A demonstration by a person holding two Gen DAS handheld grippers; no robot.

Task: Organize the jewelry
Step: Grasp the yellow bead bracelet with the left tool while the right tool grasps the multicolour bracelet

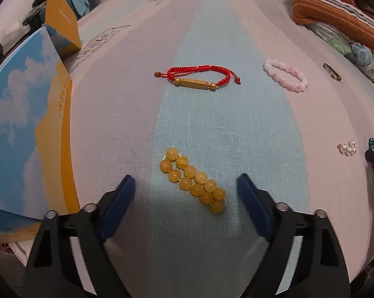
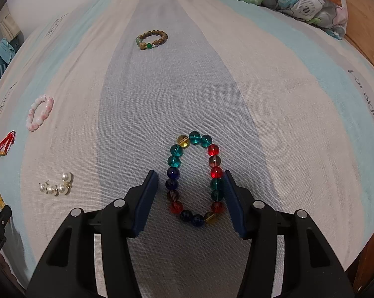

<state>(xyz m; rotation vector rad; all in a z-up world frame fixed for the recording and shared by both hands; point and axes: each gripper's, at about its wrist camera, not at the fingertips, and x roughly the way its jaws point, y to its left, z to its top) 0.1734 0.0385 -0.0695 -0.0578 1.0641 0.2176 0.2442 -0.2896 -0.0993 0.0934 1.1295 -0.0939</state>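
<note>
Looking like the pick-up stage of sorting the bracelets: the left tool (image 1: 185, 188) sits spread wide with nothing in it, straddling the folded yellow bead bracelet (image 1: 193, 183) at the lower centre of its view, and the right tool (image 2: 190, 182) is also spread around the multicoloured glass bead bracelet (image 2: 195, 178) at lower centre, one blue pad right against the beads. My guess is both just need to squeeze, lift and carry over to the box (image 1: 25, 129) on the bed (image 1: 224, 124), at the left edge.
</note>
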